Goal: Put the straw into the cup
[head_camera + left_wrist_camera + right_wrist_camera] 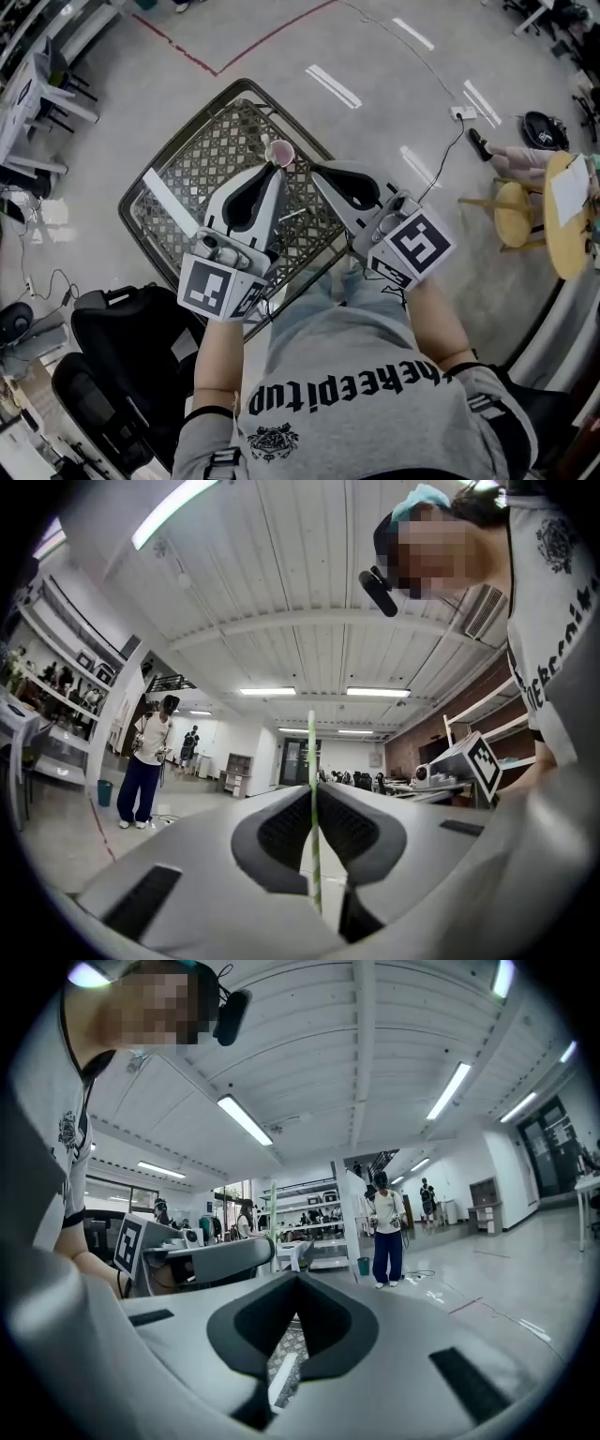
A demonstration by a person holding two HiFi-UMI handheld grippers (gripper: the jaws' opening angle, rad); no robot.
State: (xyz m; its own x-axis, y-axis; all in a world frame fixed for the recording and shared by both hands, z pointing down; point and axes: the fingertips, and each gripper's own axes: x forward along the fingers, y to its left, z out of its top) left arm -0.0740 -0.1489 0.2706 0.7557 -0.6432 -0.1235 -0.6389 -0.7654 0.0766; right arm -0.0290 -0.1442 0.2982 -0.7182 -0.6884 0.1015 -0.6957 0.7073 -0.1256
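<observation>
Head view: a square dark wire-lattice counter (212, 156) stands on a grey polished floor (375, 66). A small pink cup (279, 151) stands upright on the far half of the counter. The left gripper (273, 167) is extended over the lattice, and its tip meets the near rim of the cup. The left gripper view shows its jaws pressed together on a thin green-and-white striped straw (312, 761). The straw runs upright across the jaw tips and sticks out well above and below them. Whether its lower end is inside the cup cannot be determined from any view. The right gripper (312, 172) is held just beside the left one, near the cup but not touching it. The right gripper view shows its jaws closed tip to tip with nothing held between them; only the lattice is visible through the gap behind the tips. A long flat white strip (170, 202) lies on the left part of the counter, well apart from the cup. A short pale thin piece (292, 217) lies on the lattice between the two gripper bodies. A black office chair (122, 328) stands at the person's left.
</observation>
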